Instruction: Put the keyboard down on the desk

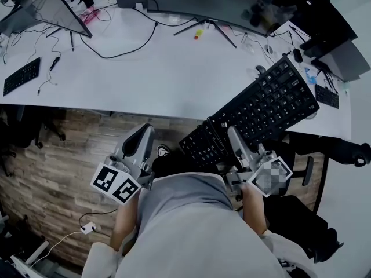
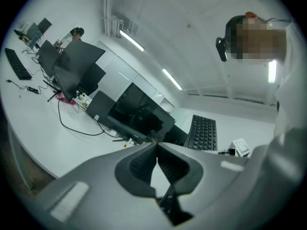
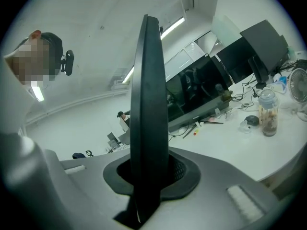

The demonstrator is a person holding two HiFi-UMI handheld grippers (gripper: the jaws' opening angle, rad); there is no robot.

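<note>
The left gripper [image 1: 144, 133] and right gripper [image 1: 233, 133] had smooth, light-grey moulded shells that narrowed towards the fingers [image 2: 141, 164]. The fingers were dark grey and ribbed, set in a dark recess. Behind the fingers, the left gripper carried a cube [image 1: 115, 183] with black-and-white square markers. The person wore a grey top [image 1: 179, 225] with paler sleeves [image 1: 101, 258].
</note>
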